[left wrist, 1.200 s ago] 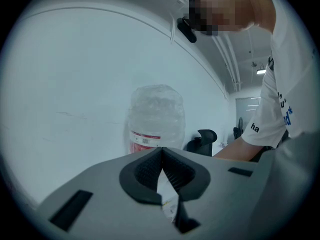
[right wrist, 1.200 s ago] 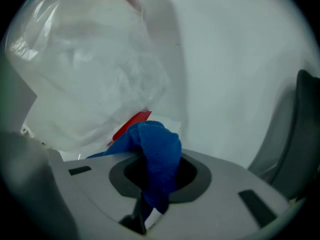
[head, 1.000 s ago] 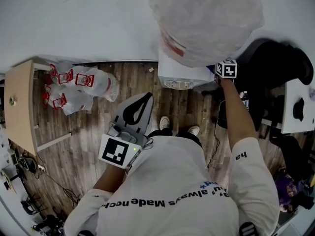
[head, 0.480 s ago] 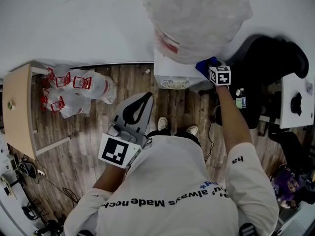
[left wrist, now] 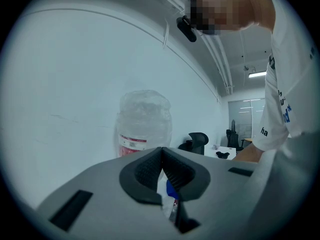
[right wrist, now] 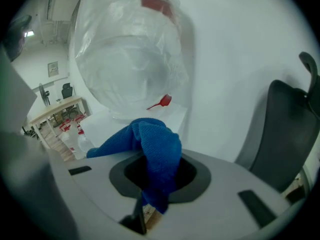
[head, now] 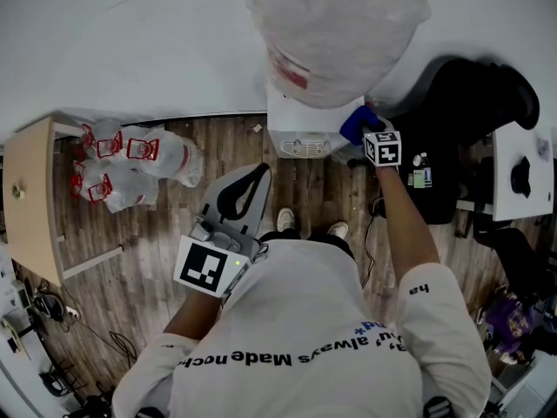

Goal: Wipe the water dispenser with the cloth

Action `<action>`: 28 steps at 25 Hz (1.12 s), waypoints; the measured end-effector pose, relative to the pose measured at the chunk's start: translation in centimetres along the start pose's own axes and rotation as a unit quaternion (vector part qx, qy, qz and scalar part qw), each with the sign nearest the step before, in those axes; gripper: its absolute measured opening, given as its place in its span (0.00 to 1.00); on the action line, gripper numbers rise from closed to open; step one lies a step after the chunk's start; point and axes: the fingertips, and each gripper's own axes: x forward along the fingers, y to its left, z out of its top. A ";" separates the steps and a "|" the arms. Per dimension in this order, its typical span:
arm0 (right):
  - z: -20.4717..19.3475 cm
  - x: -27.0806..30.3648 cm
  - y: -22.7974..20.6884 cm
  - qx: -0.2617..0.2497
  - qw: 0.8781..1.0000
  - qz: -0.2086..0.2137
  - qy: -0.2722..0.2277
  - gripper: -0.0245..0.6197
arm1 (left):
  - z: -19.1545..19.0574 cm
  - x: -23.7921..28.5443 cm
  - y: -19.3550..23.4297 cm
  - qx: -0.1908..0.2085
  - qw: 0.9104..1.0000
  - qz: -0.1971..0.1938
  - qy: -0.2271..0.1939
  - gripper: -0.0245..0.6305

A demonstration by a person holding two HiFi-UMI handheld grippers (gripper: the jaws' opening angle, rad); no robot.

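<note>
Cloth pinched in right gripper, at water dispenser right edge, body lying toward 9 o'clock; left gripper closed, empty, well apart at 7 o'clock.

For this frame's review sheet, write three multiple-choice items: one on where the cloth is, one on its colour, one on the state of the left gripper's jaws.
1. Where is the cloth? A. lying on the floor. B. in the right gripper, by the water dispenser's top. C. draped on the chair.
2. What colour is the cloth? A. white. B. red. C. blue.
3. How do the left gripper's jaws stand? A. together, nothing between. B. wide apart. C. shut on the cloth.
Answers: 1 B, the right gripper view shows its jaws clamping the cloth beside the bottle's base; 2 C, head and right gripper views show it blue; 3 A, the left gripper view shows the pads meeting, empty.
</note>
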 end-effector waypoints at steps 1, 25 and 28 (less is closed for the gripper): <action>-0.2 -0.3 0.2 -0.001 1.000 -0.001 -0.001 0.14 | 0.0 0.0 -0.1 0.000 1.000 -0.001 0.000 0.07; 2.9 -5.0 15.3 0.162 0.980 0.088 -0.079 0.16 | 0.0 -2.5 1.6 -0.009 1.000 0.022 -0.014 0.07; 3.2 -3.6 20.0 0.167 0.975 0.127 -0.070 0.16 | -0.1 -2.9 2.0 -0.012 0.999 0.026 -0.015 0.07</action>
